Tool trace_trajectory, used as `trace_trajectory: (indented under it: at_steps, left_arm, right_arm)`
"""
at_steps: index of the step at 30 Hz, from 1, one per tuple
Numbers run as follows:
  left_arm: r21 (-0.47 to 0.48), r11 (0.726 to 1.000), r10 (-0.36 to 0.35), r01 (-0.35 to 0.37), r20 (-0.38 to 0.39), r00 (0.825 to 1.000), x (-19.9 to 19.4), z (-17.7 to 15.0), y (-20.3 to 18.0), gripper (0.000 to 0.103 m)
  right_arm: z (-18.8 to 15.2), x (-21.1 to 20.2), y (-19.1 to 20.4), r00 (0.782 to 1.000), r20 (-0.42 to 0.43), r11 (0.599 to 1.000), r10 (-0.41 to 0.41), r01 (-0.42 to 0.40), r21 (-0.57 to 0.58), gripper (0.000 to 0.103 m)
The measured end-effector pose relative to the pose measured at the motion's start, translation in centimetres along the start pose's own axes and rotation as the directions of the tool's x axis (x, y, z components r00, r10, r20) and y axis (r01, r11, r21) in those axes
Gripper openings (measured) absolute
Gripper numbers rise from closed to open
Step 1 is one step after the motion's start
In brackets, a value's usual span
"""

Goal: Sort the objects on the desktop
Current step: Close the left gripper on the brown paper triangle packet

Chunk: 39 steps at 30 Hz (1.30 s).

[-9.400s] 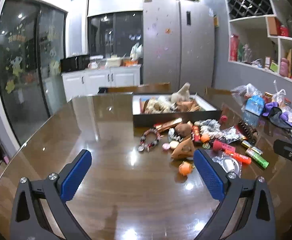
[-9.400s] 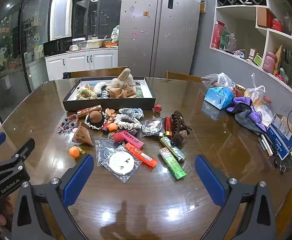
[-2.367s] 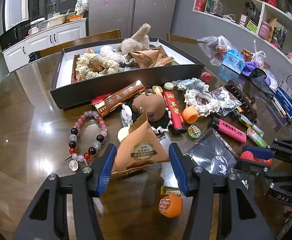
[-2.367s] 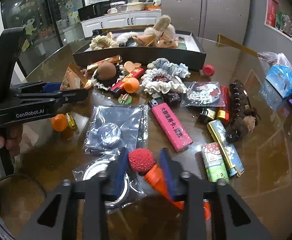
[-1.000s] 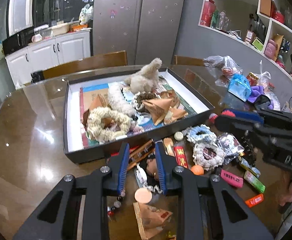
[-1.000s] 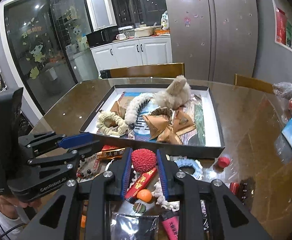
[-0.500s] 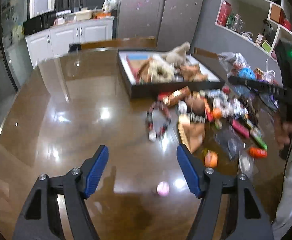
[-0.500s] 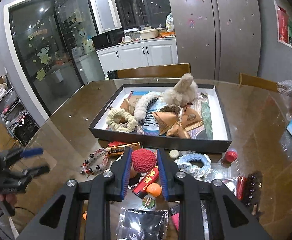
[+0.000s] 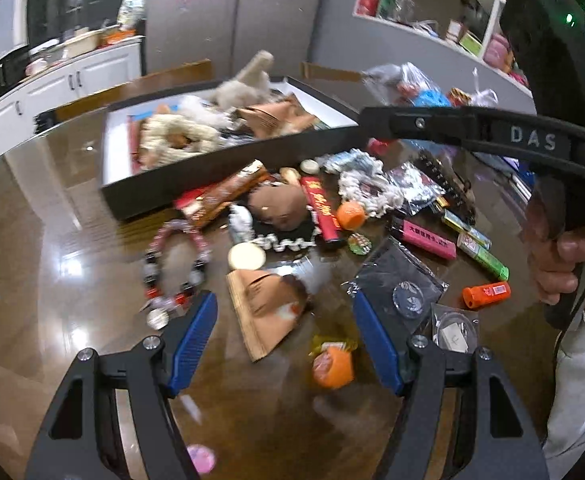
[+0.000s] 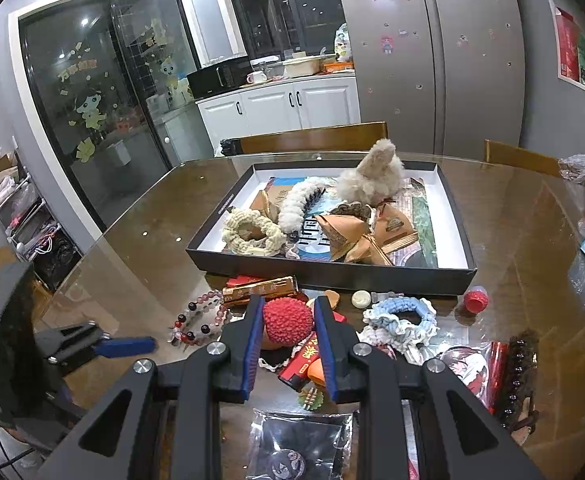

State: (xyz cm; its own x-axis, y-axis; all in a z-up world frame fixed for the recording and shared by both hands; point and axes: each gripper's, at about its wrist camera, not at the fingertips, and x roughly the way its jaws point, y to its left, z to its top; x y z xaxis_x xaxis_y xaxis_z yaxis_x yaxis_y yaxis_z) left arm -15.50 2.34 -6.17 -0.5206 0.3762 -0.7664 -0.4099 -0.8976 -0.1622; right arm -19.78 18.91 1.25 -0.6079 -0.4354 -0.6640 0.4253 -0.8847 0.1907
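My right gripper is shut on a red bumpy ball and holds it above the clutter, in front of the black tray. The tray holds plush toys, a rope ring and brown pyramid packets. My left gripper is open and empty, low over the table. A brown pyramid packet lies between its fingers, and an orange candy lies near the right finger. The right gripper's arm crosses the left wrist view above the pile.
Loose items lie before the tray: a bead bracelet, brown plush, red box, pink lighter, orange tube, plastic bags, blue-white scrunchie. A small pink item lies near me. Bags stand at right.
My left gripper has swung back toward the pile and dropped low over the brown packet, still open. My right gripper keeps the red ball and has barely moved.
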Motion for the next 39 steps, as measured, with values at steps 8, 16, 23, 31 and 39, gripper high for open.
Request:
trace_trajectory:
  at_steps: [8,16,23,31,39]
  left_arm:
    - [-0.018,1.000,-0.021,0.021,-0.044,0.999,2.7,0.1,0.3,0.070]
    - [-0.025,1.000,-0.020,0.019,-0.042,0.999,3.3,0.2,0.9,0.066]
    - [0.044,0.991,0.127,-0.125,-0.027,0.992,3.6,-0.2,0.1,0.072]
    - [0.024,0.986,0.166,-0.166,-0.017,0.986,3.6,-0.3,0.2,0.059]
    - [-0.020,0.990,0.143,-0.143,-0.018,0.990,3.2,-0.2,0.5,0.038]
  right_arm:
    - [-0.2,0.2,-1.0,1.000,-0.013,1.000,-0.006,0.006,0.015,0.026]
    - [-0.3,0.2,-1.1,1.000,-0.016,1.000,-0.004,0.004,0.014,0.026]
    - [-0.4,0.1,-1.0,1.000,-0.015,1.000,0.000,0.000,0.010,0.026]
    - [-0.3,0.0,-1.0,1.000,-0.014,1.000,0.000,0.000,0.011,0.026]
    - [-0.2,-0.2,-1.3,1.000,-0.012,1.000,0.000,0.001,0.019,0.026]
